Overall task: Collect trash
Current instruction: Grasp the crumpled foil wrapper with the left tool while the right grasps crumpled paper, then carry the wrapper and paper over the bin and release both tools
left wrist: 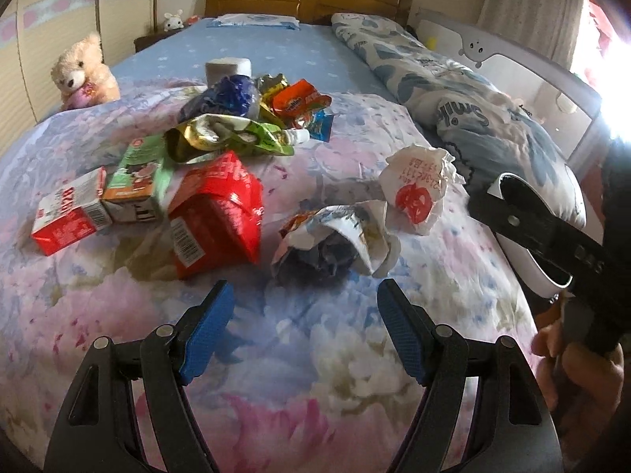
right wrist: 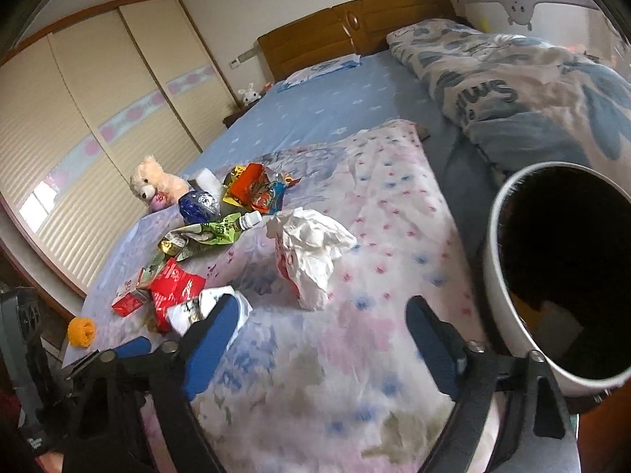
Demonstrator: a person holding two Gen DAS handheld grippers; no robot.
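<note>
Both tongs gape with nothing in them: left gripper just short of the crumpled wrapper, right gripper nearer the white paper bag. Wrapper's probably light and crinkly, so pinch a fold. Red carton sits beside it; bin is well off.

You are seeing the white bin running off the right wrist view's edge, its inside too dark to read; your left hand-held gripper is hiding behind the right one.
</note>
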